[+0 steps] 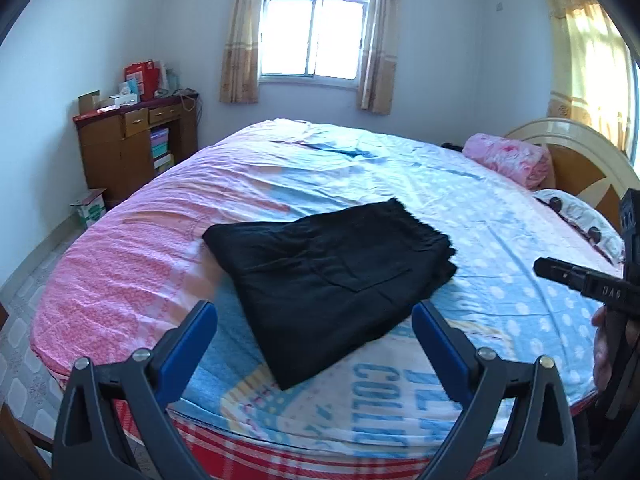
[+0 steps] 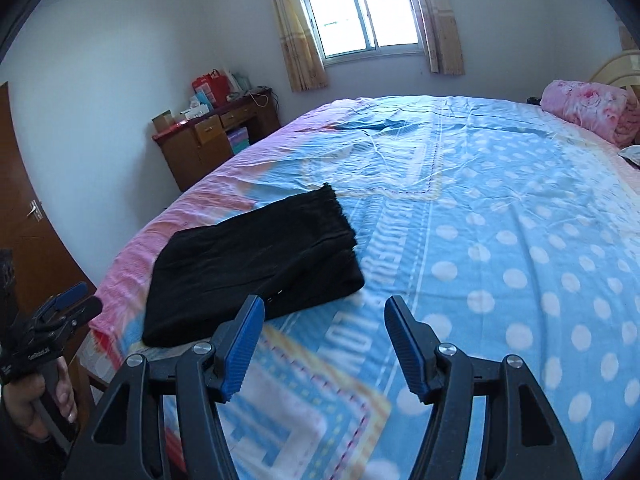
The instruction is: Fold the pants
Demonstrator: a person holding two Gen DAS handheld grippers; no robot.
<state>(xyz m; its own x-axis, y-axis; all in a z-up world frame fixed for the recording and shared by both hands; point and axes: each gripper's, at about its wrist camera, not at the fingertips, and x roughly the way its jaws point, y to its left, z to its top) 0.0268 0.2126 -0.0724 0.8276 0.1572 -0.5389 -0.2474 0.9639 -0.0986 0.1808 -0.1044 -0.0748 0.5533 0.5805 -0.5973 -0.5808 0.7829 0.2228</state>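
Note:
Black pants lie folded into a compact rectangle on the bed, near its foot end; they also show in the right wrist view. My left gripper is open and empty, held above the near edge of the pants. My right gripper is open and empty, just right of the pants' near corner and above the sheet. The right gripper shows at the right edge of the left wrist view, and the left gripper at the left edge of the right wrist view.
The bed has a pink and blue dotted sheet. A rolled pink quilt and a pillow lie by the headboard. A wooden cabinet stands in the far left corner, a cardboard box beside it. A door is at left.

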